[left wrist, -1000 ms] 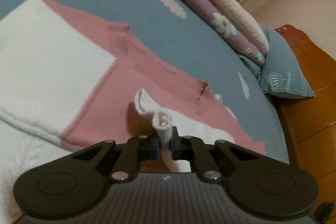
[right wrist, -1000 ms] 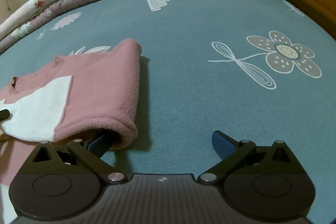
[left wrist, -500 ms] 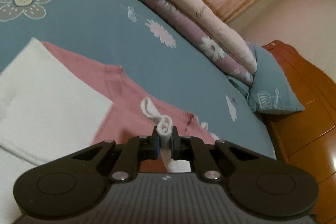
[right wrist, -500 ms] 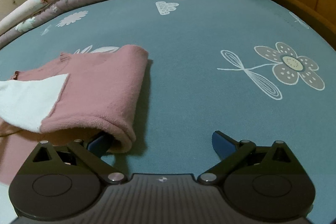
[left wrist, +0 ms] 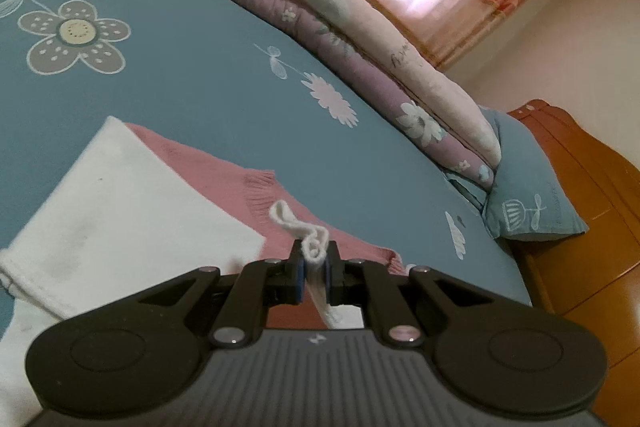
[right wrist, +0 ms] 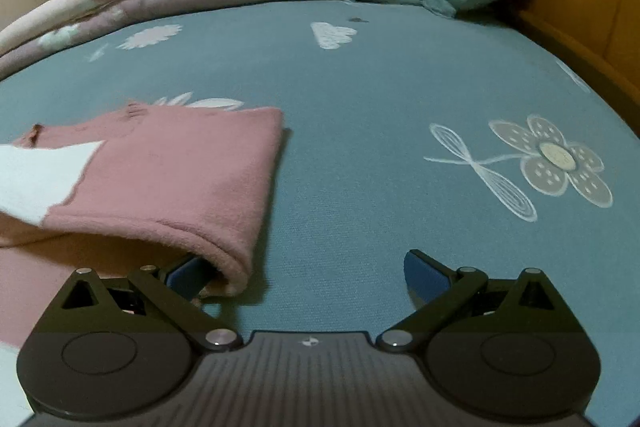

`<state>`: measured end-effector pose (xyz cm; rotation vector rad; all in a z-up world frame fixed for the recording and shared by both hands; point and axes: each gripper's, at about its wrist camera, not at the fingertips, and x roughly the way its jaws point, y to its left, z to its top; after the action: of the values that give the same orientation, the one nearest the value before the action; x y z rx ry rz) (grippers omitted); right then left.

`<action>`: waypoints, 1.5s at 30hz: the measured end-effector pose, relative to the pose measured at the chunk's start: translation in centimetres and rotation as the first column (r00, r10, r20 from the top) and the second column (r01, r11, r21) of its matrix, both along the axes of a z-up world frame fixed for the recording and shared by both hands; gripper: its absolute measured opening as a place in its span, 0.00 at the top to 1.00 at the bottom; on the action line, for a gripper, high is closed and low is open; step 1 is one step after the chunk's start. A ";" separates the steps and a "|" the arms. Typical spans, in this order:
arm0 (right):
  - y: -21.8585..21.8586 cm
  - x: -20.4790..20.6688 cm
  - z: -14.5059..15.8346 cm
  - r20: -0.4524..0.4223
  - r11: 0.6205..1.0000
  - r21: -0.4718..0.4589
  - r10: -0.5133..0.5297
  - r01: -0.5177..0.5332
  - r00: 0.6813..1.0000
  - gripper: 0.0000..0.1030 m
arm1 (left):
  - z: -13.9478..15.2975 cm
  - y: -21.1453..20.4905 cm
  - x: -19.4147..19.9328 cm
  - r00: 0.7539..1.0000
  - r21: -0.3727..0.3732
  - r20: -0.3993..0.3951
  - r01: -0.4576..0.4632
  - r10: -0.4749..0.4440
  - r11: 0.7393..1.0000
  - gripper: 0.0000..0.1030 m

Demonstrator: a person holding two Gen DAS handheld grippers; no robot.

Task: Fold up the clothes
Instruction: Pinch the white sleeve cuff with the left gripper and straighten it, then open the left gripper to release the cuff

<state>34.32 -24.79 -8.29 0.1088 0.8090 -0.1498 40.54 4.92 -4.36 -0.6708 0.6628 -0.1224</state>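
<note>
The left gripper [left wrist: 313, 277] pinches a bunched white hem [left wrist: 314, 247] above the pink-and-white sweater [left wrist: 128, 203] lying on the blue bedsheet [left wrist: 208, 75]. The right gripper [right wrist: 308, 271] is spread wide, its left finger tucked under the pink folded edge [right wrist: 224, 251]; the sweater's length runs leftward from it.

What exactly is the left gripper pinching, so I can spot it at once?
On the blue flowered bedsheet lies a pink and white garment. The left gripper is shut on its white edge, a bunched curl of cloth, unlike the flat white panel beside it.
</note>
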 end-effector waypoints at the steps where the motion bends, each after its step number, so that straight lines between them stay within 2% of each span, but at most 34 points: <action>1: -0.2 0.0 -0.2 -0.008 1.000 -0.002 -0.002 0.002 1.000 0.00 | -0.2 0.2 -0.1 1.000 -0.002 -0.005 -0.003 0.003 1.000 0.94; 8: -2.4 -1.1 0.2 0.011 0.999 0.038 -0.013 0.013 1.000 0.00 | -1.0 1.2 -0.6 1.000 -0.005 -0.015 -0.024 0.024 1.000 0.94; 10: -2.6 -1.3 0.0 -0.004 1.000 0.008 -0.012 0.012 1.000 0.00 | -1.1 1.6 -0.8 0.999 -0.009 -0.012 -0.034 0.034 0.999 0.94; 13: -2.7 -2.1 0.5 0.039 1.000 -0.011 -0.004 0.004 0.999 0.00 | -1.3 2.1 -1.0 0.999 -0.010 -0.016 -0.038 0.038 0.999 0.94; 17: -3.5 -2.5 0.5 0.040 0.994 -0.096 -0.056 0.059 0.998 0.00 | -1.8 2.5 -1.2 0.999 -0.027 -0.030 -0.033 0.032 0.999 0.94; 27: -5.7 -3.9 0.9 0.052 0.987 -0.138 -0.081 0.087 0.995 0.00 | -2.1 2.4 -1.4 0.999 -0.001 -0.034 -0.023 0.023 1.000 0.94; 29: -6.3 -4.4 1.2 0.060 0.990 -0.112 -0.074 0.080 0.995 0.00 | -2.0 2.6 -1.5 0.999 0.008 -0.030 -0.031 0.031 0.999 0.94; 32: -6.6 -4.2 1.7 0.052 0.998 -0.022 -0.050 0.052 0.997 0.00 | -2.1 3.2 -1.7 0.999 -0.017 -0.035 -0.030 0.029 0.999 0.94; 35: -7.5 -4.3 1.4 0.031 0.998 -0.018 -0.064 0.064 0.997 0.00 | -2.1 3.5 -2.2 0.999 -0.051 -0.041 -0.026 0.024 0.998 0.93; 37: -8.0 -4.5 1.1 0.020 0.997 -0.002 -0.073 0.073 0.997 0.00 | -2.3 3.6 -2.7 0.999 -0.100 -0.051 -0.019 0.014 0.995 0.87; 39: -8.1 -4.5 0.9 0.017 0.997 0.005 -0.076 0.076 0.997 0.00 | -2.5 3.6 -3.2 0.998 -0.127 -0.061 -0.019 0.011 0.992 0.73; 41: -8.2 -5.5 1.0 0.018 0.997 0.001 -0.076 0.076 0.997 0.00 | -2.8 3.4 -3.6 0.997 -0.140 -0.074 -0.017 0.006 0.990 0.66; 45: -8.4 -7.2 0.8 0.018 0.997 -0.004 -0.077 0.077 0.997 0.00 | -4.0 3.0 -3.4 0.991 -0.139 -0.131 -0.026 0.007 0.990 0.59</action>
<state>27.10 -33.16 -7.45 0.1368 0.7868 -0.2235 37.17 7.96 -8.33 -0.8245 0.7790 -0.1110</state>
